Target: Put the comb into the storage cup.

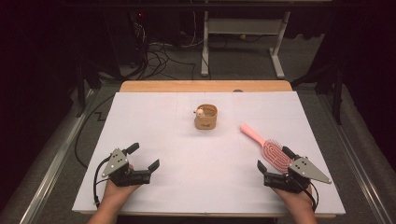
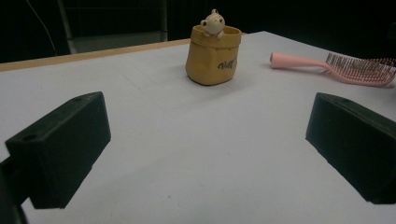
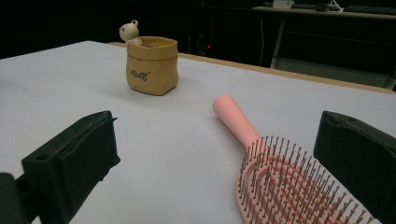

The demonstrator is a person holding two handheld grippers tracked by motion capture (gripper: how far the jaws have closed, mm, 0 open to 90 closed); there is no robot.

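- My left gripper [image 1: 144, 157]: lower left of the high view, jaws wide apart, nothing between them.
- My right gripper [image 1: 273, 161]: lower right, jaws spread, empty, just beside the pink hairbrush [image 1: 266, 147].
- Brush lies bristles up, right of centre; tan pouch [image 1: 206, 117] at centre.

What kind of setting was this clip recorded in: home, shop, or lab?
Most likely a lab or recording workspace. A white-covered table stands in a dark room, loose cables trail over the floor behind it, and a desk frame stands beyond.
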